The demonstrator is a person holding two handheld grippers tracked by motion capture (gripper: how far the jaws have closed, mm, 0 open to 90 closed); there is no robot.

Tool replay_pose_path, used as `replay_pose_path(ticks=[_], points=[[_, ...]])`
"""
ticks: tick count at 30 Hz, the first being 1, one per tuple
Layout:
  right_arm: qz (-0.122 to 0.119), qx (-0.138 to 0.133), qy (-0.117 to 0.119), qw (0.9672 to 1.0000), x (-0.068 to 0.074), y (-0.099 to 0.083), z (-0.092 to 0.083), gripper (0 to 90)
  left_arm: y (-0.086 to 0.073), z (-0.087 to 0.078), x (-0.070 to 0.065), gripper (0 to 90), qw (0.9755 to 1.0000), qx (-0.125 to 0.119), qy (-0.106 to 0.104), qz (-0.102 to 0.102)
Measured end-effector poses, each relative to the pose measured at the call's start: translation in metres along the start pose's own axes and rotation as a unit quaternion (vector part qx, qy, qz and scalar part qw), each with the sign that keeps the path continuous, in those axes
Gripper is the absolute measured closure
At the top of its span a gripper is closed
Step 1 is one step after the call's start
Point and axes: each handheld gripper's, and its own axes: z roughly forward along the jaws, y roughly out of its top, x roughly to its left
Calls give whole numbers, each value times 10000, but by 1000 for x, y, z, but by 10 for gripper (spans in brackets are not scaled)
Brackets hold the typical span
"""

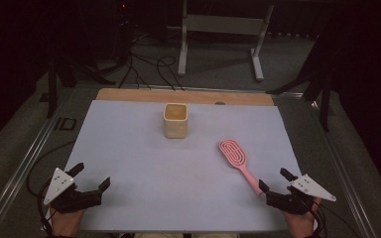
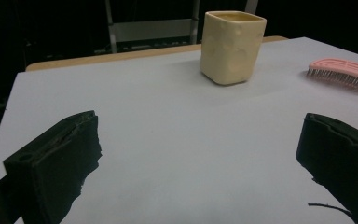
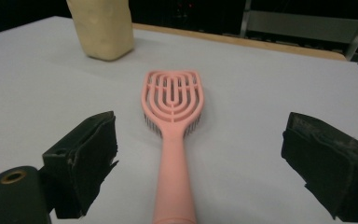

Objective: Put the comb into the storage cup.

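The pink hairbrush [image 1: 238, 163] lay on the right half of the white mat [image 1: 144, 188], bristles down, its long axis running from the head back toward the person so the handle end pointed at the right gripper [image 1: 274, 181]. That gripper stood spread wide and empty, the handle lying between its jaws but untouched. The left gripper [image 1: 90, 176], equally spread and empty, sat well apart from it, so the right hand was plainly the nearer one.

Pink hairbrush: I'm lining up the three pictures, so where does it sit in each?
High view: the pink hairbrush lies right of centre, handle toward the right gripper.
Left gripper view: its head sits at the right edge.
Right gripper view: centre, handle toward the bottom edge.
Shared landmark: the cream cup.
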Motion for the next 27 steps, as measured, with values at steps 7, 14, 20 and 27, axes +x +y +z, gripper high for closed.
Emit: replay_pose_path(ticks=[7,14,20,27], points=[[59,-69,41,10000,-1,0,-1,103,-1,1,1,2,10000,10,26,16],[73,-45,33,10000,-2,2,-2,101,-2,2,3,2,10000,10,31,-7],[50,-11,89,9999,-1,6,-1,101,-2,4,1,2,9999,49,42,79],[50,30,70,10000,-2,12,-2,101,-2,4,2,2,10000,21,78,45]])
